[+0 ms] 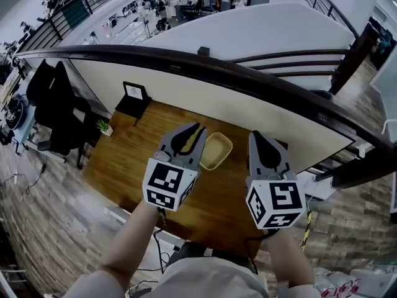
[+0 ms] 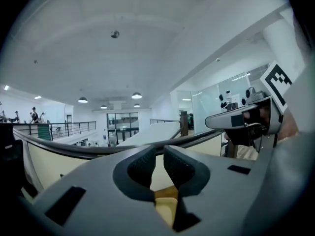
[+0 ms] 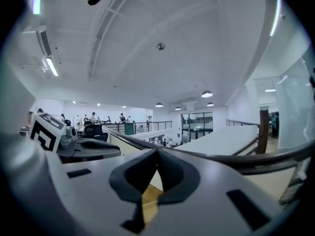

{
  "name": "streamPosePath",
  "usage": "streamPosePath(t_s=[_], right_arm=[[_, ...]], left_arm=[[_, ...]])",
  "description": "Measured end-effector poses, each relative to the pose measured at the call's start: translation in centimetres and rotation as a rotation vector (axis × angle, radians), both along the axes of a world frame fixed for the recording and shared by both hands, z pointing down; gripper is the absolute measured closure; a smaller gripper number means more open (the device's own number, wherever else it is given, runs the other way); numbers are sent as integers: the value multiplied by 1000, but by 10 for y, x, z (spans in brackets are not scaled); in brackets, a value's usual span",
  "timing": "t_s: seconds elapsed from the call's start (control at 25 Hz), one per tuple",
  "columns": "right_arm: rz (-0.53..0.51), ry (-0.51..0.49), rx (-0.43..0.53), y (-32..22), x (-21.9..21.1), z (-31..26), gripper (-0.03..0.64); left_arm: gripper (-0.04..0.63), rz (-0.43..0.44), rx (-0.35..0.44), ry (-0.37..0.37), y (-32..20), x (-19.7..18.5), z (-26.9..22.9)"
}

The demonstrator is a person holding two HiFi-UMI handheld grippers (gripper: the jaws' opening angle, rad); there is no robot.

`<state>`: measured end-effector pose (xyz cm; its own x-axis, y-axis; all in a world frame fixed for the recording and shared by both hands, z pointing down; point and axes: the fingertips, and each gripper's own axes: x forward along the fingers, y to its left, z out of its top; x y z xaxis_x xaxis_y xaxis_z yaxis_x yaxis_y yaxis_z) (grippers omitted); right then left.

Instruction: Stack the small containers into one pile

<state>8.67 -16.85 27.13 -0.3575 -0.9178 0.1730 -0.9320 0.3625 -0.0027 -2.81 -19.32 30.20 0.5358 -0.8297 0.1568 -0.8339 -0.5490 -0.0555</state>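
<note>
Left of the wooden table (image 1: pixel 124 166) stands a black chair (image 1: pixel 59 113) draped in dark cloth. A small spiky green plant in a white pot (image 1: pixel 103 128) sits at the table's left edge. At the table's far left corner a flat black stand (image 1: pixel 134 97) props up a pale rectangular sheet. The tabletop is warm brown planks with a smooth sheen.

Over the middle of the table the left gripper (image 1: pixel 200 130) is held up. It is matte grey plastic with dark ribbed pads, and its jaws are drawn narrow with only a slim gap and nothing between them. Its white cube (image 1: pixel 166 184) carries bold black square markers.

Just past its tips, on the table's far half, rests the small container (image 1: pixel 216 151). It is a shallow, pale yellow tub with rounded corners and a soft rim. I cannot tell whether it is one piece or several nested together.

To the right, over the table's right side, the right gripper (image 1: pixel 255 136) has its jaws pressed together at the tips, empty. Its own marker cube (image 1: pixel 274 203) faces up.

Behind the table runs a cream partition panel (image 1: pixel 205 98), topped by a thick, dark, curved rail (image 1: pixel 186 61).
</note>
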Motion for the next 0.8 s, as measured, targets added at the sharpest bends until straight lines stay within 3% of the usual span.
streamPosePath(t_s=[0.32,0.8], right_arm=[[-35,-16,122,53,14,-65,614],[-70,9,149,113,38,-81,614]], left_arm=[[560,12,155,35,51,7,-71],[571,16,156,37,100,15,-83]])
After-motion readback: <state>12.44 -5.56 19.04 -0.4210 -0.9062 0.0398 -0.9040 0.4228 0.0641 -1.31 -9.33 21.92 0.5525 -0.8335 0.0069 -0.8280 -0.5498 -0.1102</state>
